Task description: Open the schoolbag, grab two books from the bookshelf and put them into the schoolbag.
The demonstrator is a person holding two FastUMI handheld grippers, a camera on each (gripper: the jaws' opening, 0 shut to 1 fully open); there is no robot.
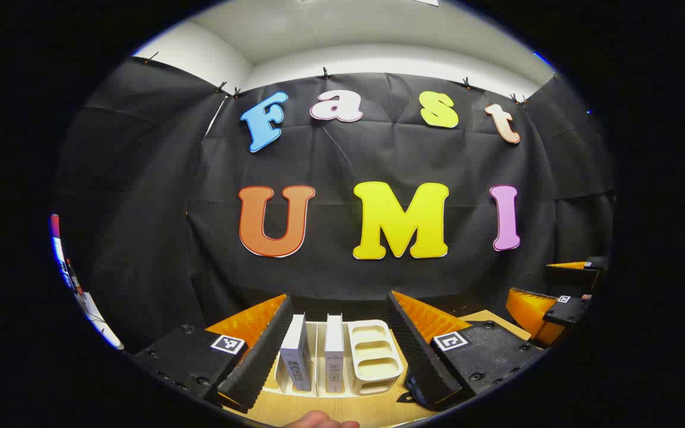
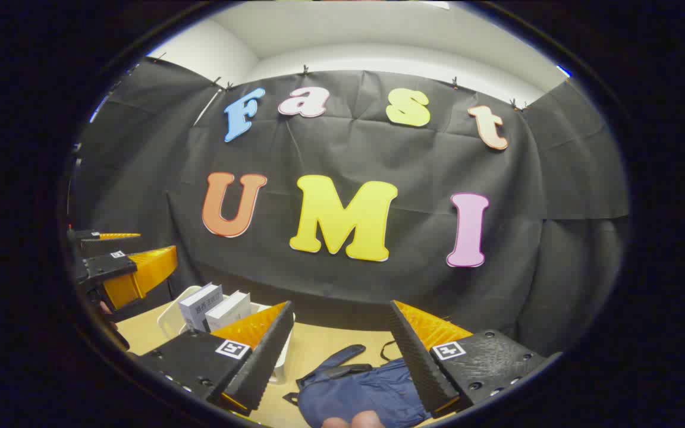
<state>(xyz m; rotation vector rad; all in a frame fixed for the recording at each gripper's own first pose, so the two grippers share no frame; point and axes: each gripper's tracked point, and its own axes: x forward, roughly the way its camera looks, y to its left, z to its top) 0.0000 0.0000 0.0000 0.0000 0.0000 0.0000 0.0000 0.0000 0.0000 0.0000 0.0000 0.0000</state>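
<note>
In the left gripper view, my left gripper point(image 1: 339, 296) is open above the table, its fingers framing a white bookshelf point(image 1: 375, 356). Two white books point(image 1: 296, 361) point(image 1: 334, 359) stand upright in its left slots; the right slots hold nothing. In the right gripper view, my right gripper point(image 2: 341, 304) is open above a dark blue schoolbag point(image 2: 360, 389) that lies on the wooden table, its strap loop toward the wall. The bookshelf point(image 2: 170, 318) with both books point(image 2: 200, 304) point(image 2: 228, 310) sits to the left there. Neither gripper touches anything.
The wooden table point(image 2: 319, 345) ends at the black cloth wall. The right gripper point(image 1: 541, 279) appears at the right edge of the left gripper view, and the left gripper point(image 2: 155, 242) at the left edge of the right gripper view. A fingertip point(image 2: 354, 421) pokes in at the bottom.
</note>
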